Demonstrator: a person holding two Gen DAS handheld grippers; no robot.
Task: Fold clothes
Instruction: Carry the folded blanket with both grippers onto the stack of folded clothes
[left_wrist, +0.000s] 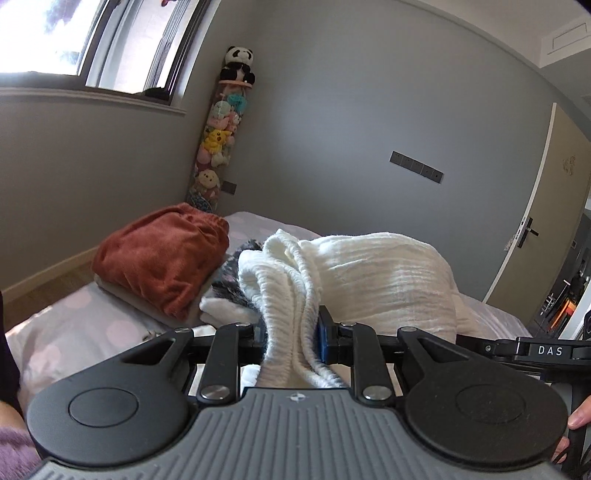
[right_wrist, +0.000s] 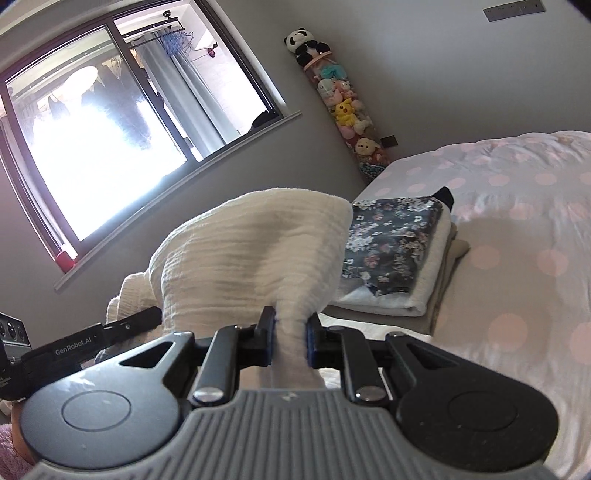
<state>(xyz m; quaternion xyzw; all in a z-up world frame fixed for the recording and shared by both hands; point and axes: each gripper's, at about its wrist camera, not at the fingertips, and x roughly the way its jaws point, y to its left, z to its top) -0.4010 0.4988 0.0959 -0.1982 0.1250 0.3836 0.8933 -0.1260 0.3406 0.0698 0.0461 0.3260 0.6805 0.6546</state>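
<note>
A white crinkled garment (left_wrist: 384, 273) hangs bunched between my two grippers, lifted above the bed. My left gripper (left_wrist: 291, 332) is shut on its ribbed elastic edge, which spills back over the fingers. My right gripper (right_wrist: 290, 332) is shut on another pinched part of the same white garment (right_wrist: 251, 254), which billows up in front of it. The right gripper also shows at the right edge of the left wrist view (left_wrist: 535, 350). The left gripper shows at the left of the right wrist view (right_wrist: 74, 343).
A bed with a pink polka-dot cover (right_wrist: 517, 229) lies below. On it are a folded rust-red fleece (left_wrist: 162, 254) and a stack topped by a dark floral garment (right_wrist: 391, 243) on white and beige folds. A tube of plush toys (left_wrist: 218, 144) stands in the corner by the window.
</note>
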